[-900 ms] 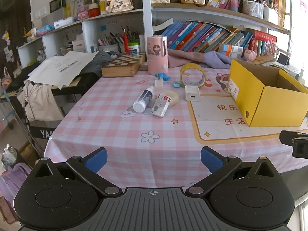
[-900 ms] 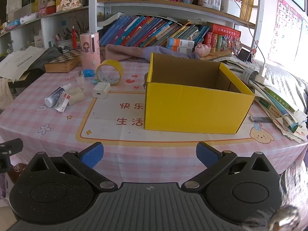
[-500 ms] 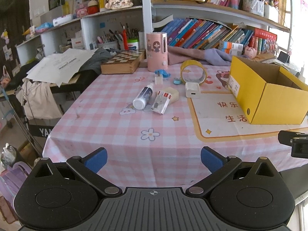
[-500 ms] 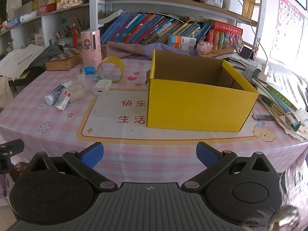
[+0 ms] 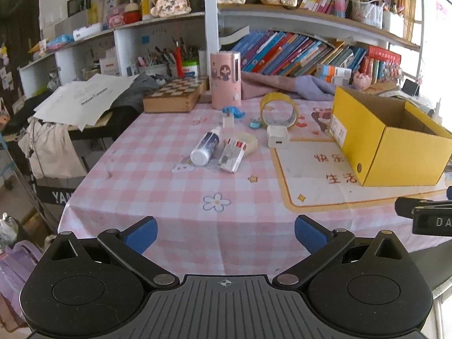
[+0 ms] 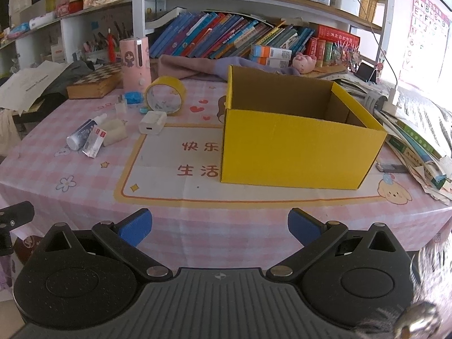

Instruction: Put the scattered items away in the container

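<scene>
Left gripper (image 5: 225, 233): jaws spread wide, nothing between them, hanging over the counter's (image 5: 158, 197) near edge. Right gripper (image 6: 217, 226): jaws likewise spread and empty, also off the near edge, facing the yellow box (image 6: 299, 147).

Nothing gathered yet, by the look of it. Scattered items toward the far left part of the counter: white bottle (image 5: 205, 147) lying flat, small carton (image 5: 232, 156) touching a pale block (image 5: 248, 142), white charger (image 5: 278, 136) just beside the yellow tape roll (image 5: 279, 110). Box open-topped at the right side, apparently empty.

Best to reach with the left for the nearest piece, straddling the bottle across its width, closing squarely to prevent rolling.

Both tilted moderately downward, side by side.
</scene>
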Motion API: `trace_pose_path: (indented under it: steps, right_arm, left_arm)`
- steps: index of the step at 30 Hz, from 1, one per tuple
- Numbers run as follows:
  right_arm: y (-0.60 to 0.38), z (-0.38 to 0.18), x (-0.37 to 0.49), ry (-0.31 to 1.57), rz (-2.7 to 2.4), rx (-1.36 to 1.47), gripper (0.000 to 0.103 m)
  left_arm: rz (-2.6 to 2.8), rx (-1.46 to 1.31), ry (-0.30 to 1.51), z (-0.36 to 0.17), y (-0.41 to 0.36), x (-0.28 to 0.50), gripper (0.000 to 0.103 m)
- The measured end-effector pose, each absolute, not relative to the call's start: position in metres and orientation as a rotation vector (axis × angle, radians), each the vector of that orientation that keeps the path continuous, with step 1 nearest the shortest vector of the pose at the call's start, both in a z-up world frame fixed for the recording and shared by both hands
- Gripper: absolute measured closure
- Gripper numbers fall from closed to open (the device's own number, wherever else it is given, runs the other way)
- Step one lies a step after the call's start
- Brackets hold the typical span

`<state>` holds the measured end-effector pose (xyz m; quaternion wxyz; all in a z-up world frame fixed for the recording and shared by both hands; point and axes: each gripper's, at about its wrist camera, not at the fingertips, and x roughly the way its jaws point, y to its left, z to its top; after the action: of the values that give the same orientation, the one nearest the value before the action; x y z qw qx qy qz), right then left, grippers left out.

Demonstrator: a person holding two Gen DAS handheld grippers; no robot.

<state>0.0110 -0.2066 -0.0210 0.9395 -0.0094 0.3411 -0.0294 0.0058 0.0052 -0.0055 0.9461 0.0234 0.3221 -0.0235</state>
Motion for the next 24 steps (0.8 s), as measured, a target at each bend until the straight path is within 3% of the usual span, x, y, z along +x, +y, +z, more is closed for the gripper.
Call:
trace_pose_path:
  steps: [24]
  right_arm:
    - [-0.2047, -0.0265, 0.0189, 0.713, -0.042, -0.017, 0.0]
  left_arm:
    - [-0.01, 0.044, 0.694, -0.0131, 0.0123, 0.0146, 0.0]
